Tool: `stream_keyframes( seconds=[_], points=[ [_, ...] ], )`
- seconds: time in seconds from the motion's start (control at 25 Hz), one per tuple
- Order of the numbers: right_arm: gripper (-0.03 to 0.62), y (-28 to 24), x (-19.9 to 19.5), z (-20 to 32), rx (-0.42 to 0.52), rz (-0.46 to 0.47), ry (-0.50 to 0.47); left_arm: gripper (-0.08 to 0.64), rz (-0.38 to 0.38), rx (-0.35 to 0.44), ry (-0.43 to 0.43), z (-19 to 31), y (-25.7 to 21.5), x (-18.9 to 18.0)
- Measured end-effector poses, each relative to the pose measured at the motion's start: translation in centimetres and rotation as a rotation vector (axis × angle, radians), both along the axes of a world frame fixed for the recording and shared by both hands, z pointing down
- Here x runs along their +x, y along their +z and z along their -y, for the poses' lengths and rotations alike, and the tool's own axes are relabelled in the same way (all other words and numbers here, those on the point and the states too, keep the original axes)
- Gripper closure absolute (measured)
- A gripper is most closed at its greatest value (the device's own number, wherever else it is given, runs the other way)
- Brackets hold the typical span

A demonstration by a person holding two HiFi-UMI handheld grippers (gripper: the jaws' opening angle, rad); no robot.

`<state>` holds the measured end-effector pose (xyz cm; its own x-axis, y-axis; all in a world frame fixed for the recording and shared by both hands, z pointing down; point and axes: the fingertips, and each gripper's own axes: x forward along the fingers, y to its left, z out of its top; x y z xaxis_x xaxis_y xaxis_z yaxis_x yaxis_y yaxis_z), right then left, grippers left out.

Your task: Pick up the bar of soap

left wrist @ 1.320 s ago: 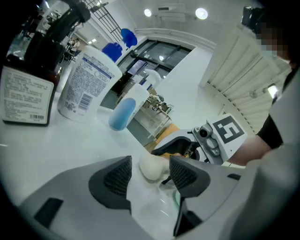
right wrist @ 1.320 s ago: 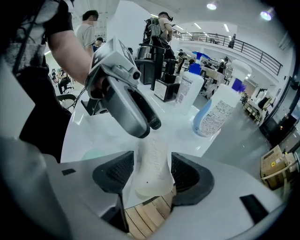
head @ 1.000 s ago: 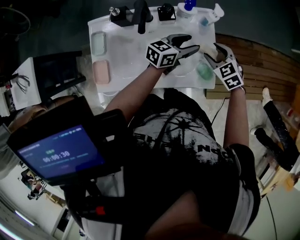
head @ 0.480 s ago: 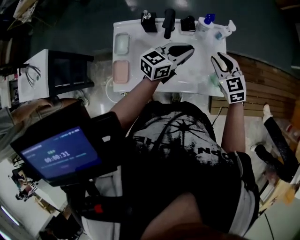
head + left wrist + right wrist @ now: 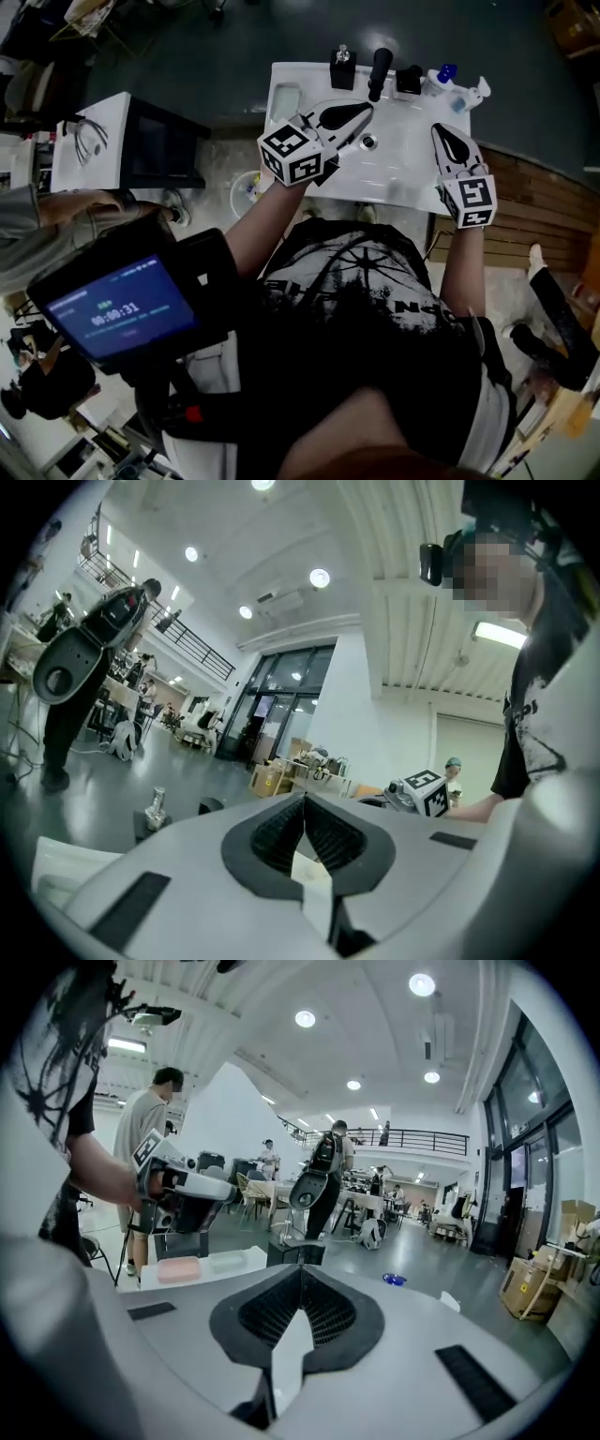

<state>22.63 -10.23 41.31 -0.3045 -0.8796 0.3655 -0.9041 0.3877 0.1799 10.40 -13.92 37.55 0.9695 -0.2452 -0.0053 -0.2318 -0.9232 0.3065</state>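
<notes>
The white sink [image 5: 403,173] lies at the top of the head view. A pale green bar of soap [image 5: 285,99] rests in a dish on its left rim; the pink bar beside it is hidden there by my left gripper's cube. The right gripper view shows both, the pink bar [image 5: 179,1269] and the green bar [image 5: 228,1261]. My left gripper [image 5: 362,111] hovers above the basin near the black faucet [image 5: 378,69]. My right gripper [image 5: 441,129] hangs over the basin's right side. Both pairs of jaws have just closed and stand shut with nothing between them.
A blue-capped bottle [image 5: 447,75], a spray bottle [image 5: 479,91] and a small black holder [image 5: 342,67] stand along the sink's back rim. A wooden platform [image 5: 539,192] lies to the right. Another person [image 5: 42,220] stands at the left beside a white unit [image 5: 94,141].
Both grippers rose away from the basin and their jaws closed on nothing. The teal soap that lay by the right gripper's jaws is no longer visible in the head view.
</notes>
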Motion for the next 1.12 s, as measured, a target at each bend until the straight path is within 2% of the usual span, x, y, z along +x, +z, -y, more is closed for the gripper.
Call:
stream_keyframes(
  seconds=[0.24, 0.44, 0.68, 1.12],
  points=[
    [0.575, -4.2, -5.0, 0.2, 0.064, 0.052, -0.036, 0.546, 0.025, 0.05, -0.082, 0.4, -2.9, -6.2],
    [0.575, -4.4, -8.8, 0.5, 0.09, 0.104, -0.107, 0.548, 0.079, 0.093, -0.131, 0.3, -2.5, -8.9],
    [0.575, -3.9, -11.6, 0.6, 0.084, 0.127, -0.176, 0.548, 0.074, 0.068, -0.155, 0.3, -1.6, -10.7],
    [0.576, -3.1, -11.9, 0.2, 0.064, 0.11, -0.181, 0.548, 0.1, 0.062, -0.171, 0.1, -0.4, -11.1]
  ],
)
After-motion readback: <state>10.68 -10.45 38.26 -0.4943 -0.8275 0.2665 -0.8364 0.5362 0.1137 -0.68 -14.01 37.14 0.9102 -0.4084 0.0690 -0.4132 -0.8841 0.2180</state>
